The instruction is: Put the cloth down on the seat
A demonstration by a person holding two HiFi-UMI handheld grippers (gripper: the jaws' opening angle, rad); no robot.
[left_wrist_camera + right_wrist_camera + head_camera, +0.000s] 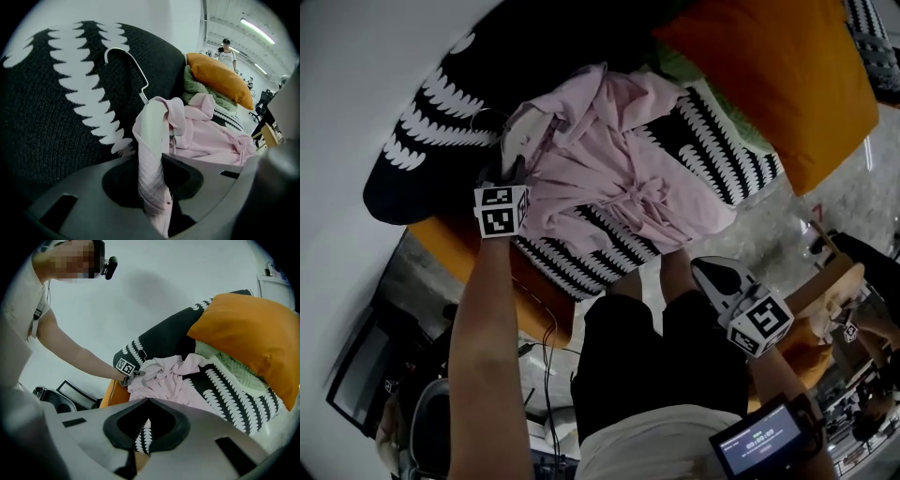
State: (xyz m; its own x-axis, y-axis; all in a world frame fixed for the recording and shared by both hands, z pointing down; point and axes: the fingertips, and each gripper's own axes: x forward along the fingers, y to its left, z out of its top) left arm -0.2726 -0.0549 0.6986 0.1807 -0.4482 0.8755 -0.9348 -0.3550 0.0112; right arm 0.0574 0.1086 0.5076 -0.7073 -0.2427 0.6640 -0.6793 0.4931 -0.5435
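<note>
Cloth point(619, 178): pink garment. Most of it lies spread on the black-and-white patterned seat point(727, 164). Only the collar end is off the seat.
Long axis: in the head view it runs from the collar end at upper left, by the backrest point(51, 103), down to the hem at lower right, by the seat's front edge.
Hanger point(133, 62): a white wire hook sticks up out of the collar against the backrest. I cannot tell whether it touches it.
Left gripper point(517, 150): pinching a fold of the cloth at the collar end and pointing steeply down at the seat. This is the nearer hand, at the very end of the cloth.
Right gripper point(712, 277): jaws pressed together with nothing between them. It is well apart from the cloth, out past the seat's front edge and above the person's legs.
Neighbours: an orange cushion point(778, 84) and a green cloth point(197, 86) sit at the far side of the seat, beyond the pink cloth.
Next move, judged: let go with the left gripper, so the collar end drops just below it, near the backrest.
</note>
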